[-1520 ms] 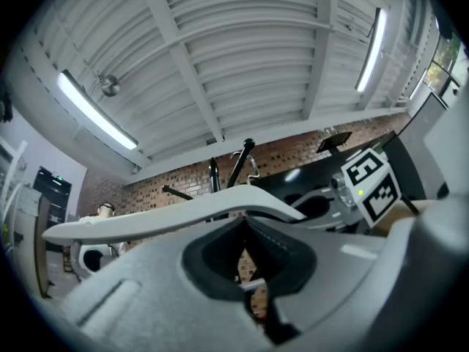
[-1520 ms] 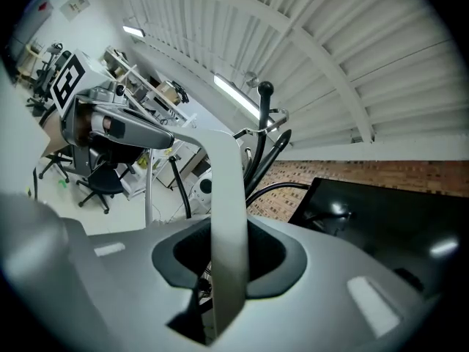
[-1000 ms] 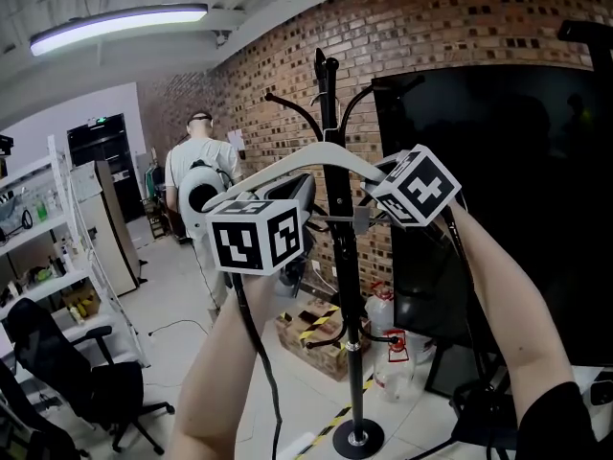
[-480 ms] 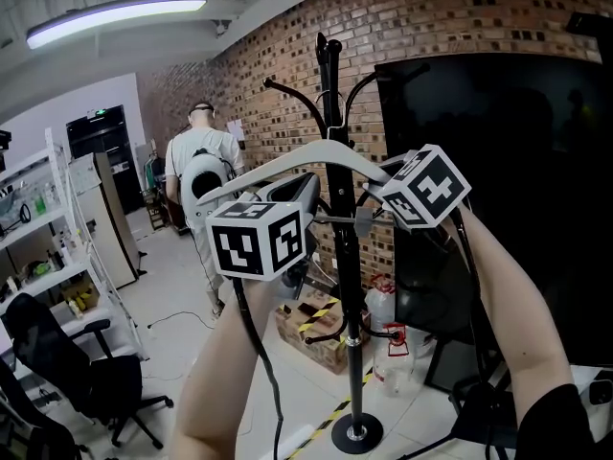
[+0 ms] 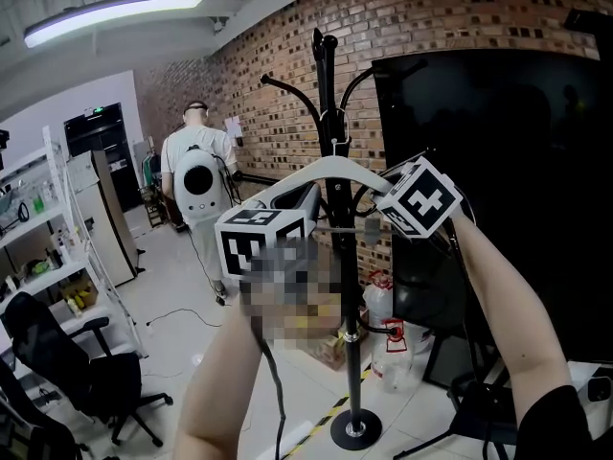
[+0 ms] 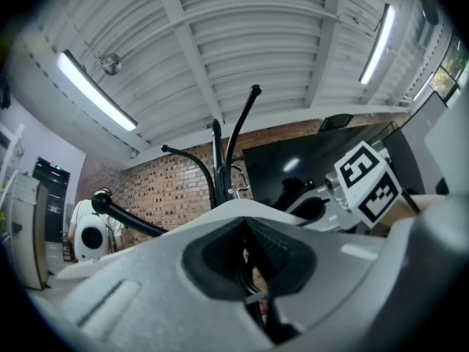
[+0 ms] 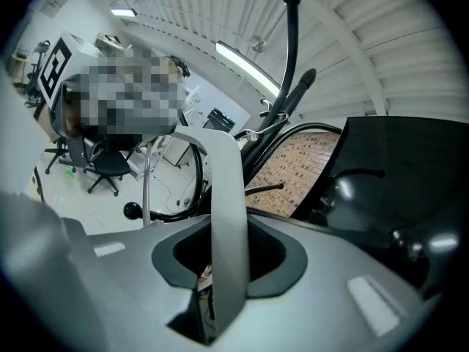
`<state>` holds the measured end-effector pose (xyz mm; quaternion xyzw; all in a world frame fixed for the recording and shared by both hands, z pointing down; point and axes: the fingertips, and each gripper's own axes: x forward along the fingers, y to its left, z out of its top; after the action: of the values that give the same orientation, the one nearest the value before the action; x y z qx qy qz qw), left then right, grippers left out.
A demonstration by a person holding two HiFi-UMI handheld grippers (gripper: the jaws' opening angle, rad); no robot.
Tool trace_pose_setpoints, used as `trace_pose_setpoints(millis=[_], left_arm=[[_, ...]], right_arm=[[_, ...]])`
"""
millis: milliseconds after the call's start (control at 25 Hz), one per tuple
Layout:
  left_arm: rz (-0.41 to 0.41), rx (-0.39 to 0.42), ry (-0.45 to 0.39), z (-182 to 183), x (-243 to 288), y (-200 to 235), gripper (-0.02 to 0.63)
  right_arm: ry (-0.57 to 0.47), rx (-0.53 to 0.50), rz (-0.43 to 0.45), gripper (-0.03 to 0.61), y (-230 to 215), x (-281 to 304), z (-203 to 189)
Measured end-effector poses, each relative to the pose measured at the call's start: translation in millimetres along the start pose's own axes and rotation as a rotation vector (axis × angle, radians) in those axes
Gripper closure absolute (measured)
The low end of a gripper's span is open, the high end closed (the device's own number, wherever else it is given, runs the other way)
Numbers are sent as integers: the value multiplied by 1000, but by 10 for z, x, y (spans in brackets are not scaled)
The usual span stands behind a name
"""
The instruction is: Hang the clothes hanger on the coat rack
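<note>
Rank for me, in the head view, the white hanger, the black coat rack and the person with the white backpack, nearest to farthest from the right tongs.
1. white hanger: clamped in the right tongs.
2. black coat rack: just behind the hanger, centre.
3. person with the white backpack: far back on the left.

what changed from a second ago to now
The left gripper and right gripper lowered the hanger slightly at the coat rack; the person behind stepped nearer. Both grips on the hanger stayed; the rack did not move.
</note>
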<state>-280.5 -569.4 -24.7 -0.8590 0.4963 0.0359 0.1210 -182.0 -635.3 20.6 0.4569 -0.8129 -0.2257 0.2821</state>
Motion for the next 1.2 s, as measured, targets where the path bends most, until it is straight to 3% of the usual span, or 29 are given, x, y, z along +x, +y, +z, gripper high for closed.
trace_pose_setpoints(millis=[280,520,680,760,1080,1200], left_arm=[[9,-16,7,-168,2,3,609],[8,-36,13,-325,-35,-13,609],[23,-30,-2,-315,-75,22,609],[29,-20,-10,-293,-77,25,609],[25,-54,12,-241,-9,34,609],[49,-51,-17,-146,-58,46,609]], right_arm=[[-68,14,-34,472,81,47,13],[-126,-18,-122,462,100,47,51],[-227,-10,-175,447,83,7,126],[-266,-3,-182,397,92,-21,151],[-308,-10,-234,380,10,-198,226],[-347,-4,-252,376,-19,-368,304]])
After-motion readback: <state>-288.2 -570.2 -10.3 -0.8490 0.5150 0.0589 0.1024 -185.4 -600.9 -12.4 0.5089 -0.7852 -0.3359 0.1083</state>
